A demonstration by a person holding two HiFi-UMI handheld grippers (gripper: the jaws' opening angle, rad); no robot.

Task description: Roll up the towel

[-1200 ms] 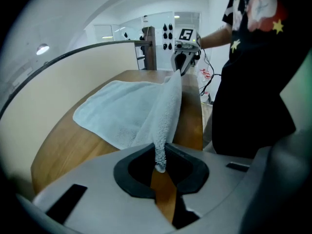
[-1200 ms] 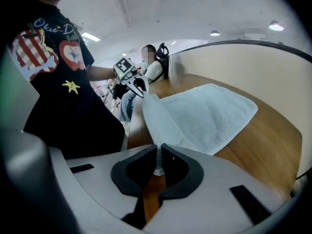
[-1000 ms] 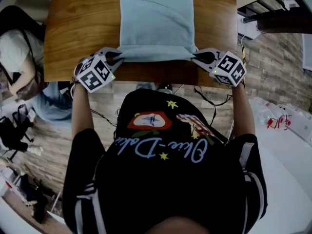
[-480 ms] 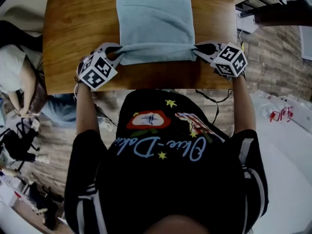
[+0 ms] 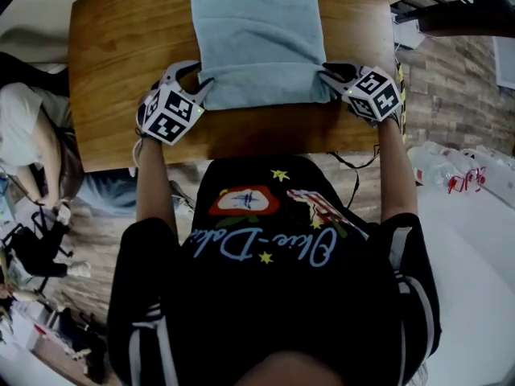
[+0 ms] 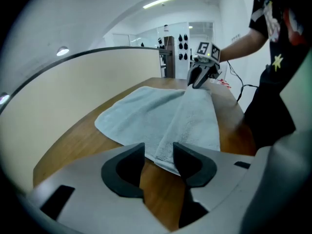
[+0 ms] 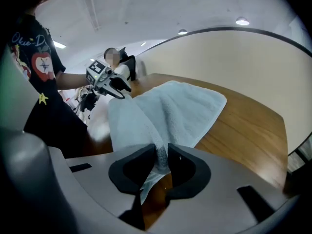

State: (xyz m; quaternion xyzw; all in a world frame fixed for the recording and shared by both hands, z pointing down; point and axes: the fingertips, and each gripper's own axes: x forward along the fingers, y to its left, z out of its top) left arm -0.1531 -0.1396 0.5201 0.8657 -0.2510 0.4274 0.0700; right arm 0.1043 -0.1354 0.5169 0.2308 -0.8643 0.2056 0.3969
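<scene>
A light blue towel [image 5: 253,30] lies on the wooden table [image 5: 121,71], its near edge folded over onto itself. My left gripper [image 5: 195,87] is at the fold's left corner. Its jaws [image 6: 158,150] have just been opening and stand wide apart, with the towel's corner [image 6: 163,152] lying loose between them. My right gripper [image 5: 327,75] is at the fold's right corner. Its jaws [image 7: 163,154] have just been opening a little, but the gap is still narrow and filled with bunched towel [image 7: 180,106]. Each gripper shows across the towel in the other's view.
The table's near edge [image 5: 241,147] runs just below both grippers. Bare wood lies left and right of the towel. A seated person [image 5: 24,135] is on the floor side at the left. Bottles [image 5: 459,175] rest on a white surface at the right.
Both grippers moved away from me across the table, carrying the towel's near edge over onto the towel. The fold now lies farther up. The left jaws have spread apart.
</scene>
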